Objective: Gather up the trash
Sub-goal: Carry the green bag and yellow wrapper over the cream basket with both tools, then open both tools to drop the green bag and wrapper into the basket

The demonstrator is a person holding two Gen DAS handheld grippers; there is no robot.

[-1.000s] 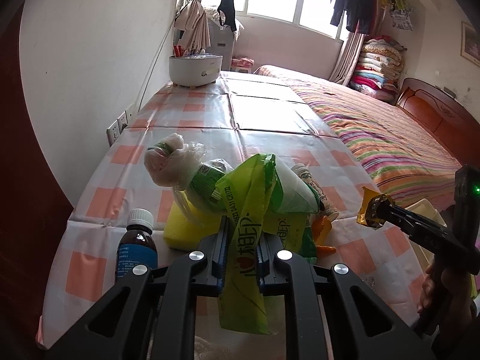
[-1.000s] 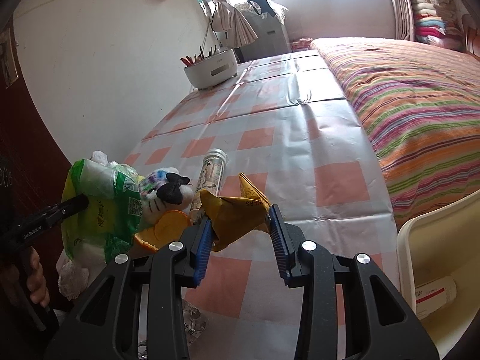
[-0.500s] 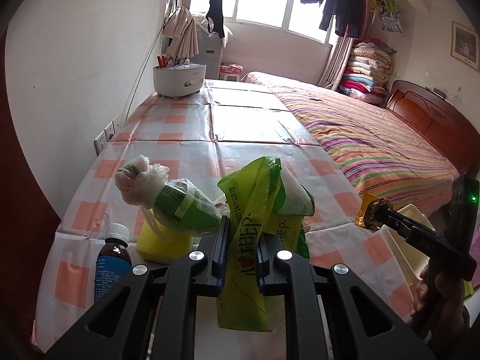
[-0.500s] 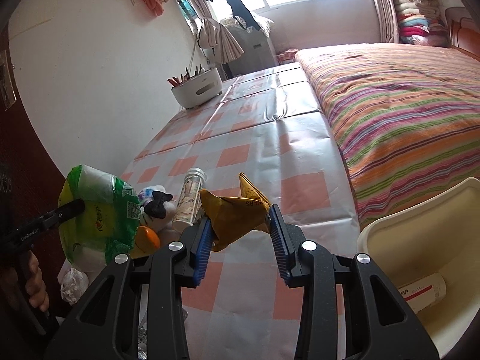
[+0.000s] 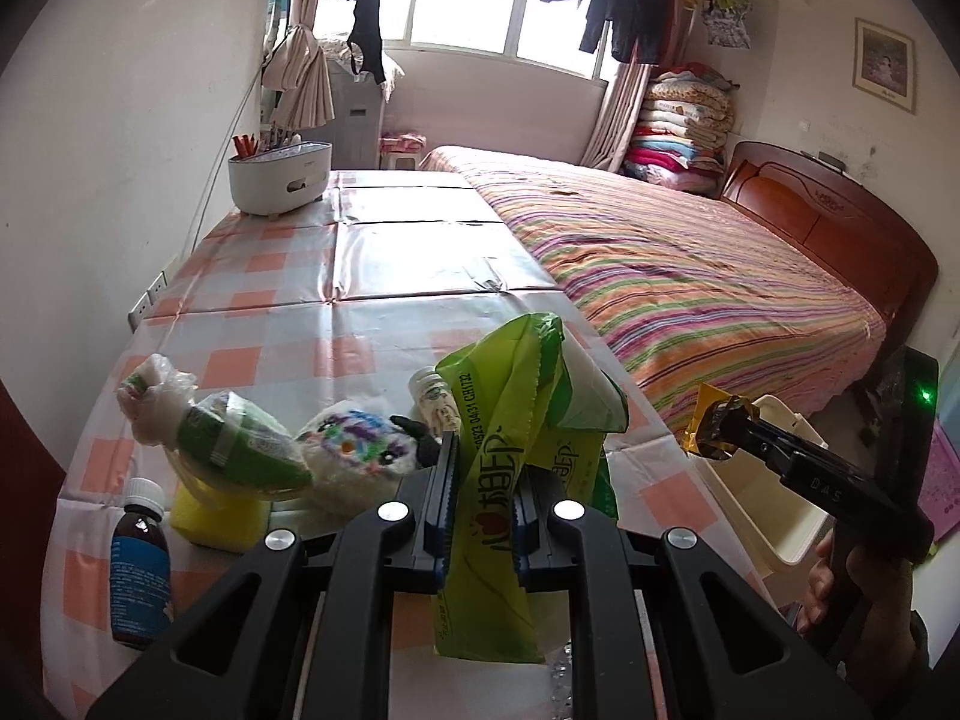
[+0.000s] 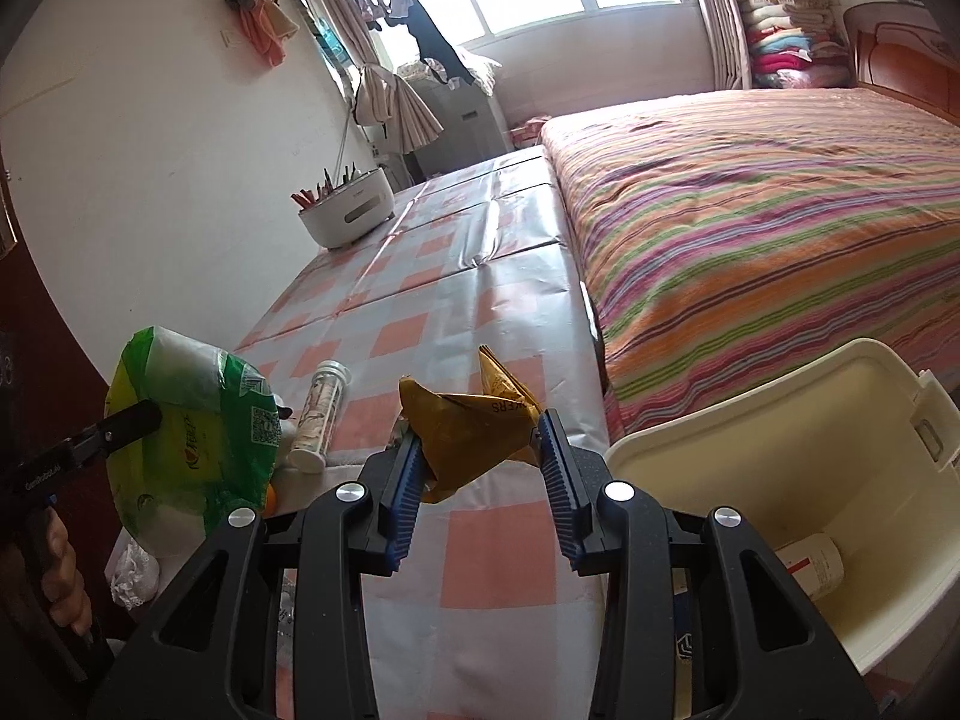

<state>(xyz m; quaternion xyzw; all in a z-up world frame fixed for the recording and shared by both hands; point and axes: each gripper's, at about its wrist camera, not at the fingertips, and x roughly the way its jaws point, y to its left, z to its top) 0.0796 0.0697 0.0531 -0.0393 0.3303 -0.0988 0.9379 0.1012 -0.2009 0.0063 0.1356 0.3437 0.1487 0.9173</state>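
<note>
My left gripper (image 5: 483, 468) is shut on a lime-green plastic bag (image 5: 510, 480), lifted above the checked table (image 5: 372, 330). In the right wrist view that green bag (image 6: 192, 438) hangs at the left with the left gripper's tip clamped on it. My right gripper (image 6: 480, 444) is shut on a crumpled yellow-brown wrapper (image 6: 468, 432), held near the table's right edge. From the left wrist view the wrapper (image 5: 711, 420) shows at the right, just over the cream bin (image 5: 774, 516). The bin (image 6: 780, 408) stands open beside the table with a white bottle (image 6: 810, 564) lying inside.
On the table lie a tied green-and-white bag (image 5: 222, 444), a white plush toy (image 5: 360, 456), a yellow sponge (image 5: 216, 516), a brown medicine bottle (image 5: 138, 570) and a clear tube (image 6: 321, 414). A white caddy (image 5: 282, 177) stands at the far end. The striped bed (image 5: 690, 288) adjoins the table.
Both grippers have moved right and pulled back from the table with their loads. The bin has come much further into the right view. The plush toy is now uncovered.
</note>
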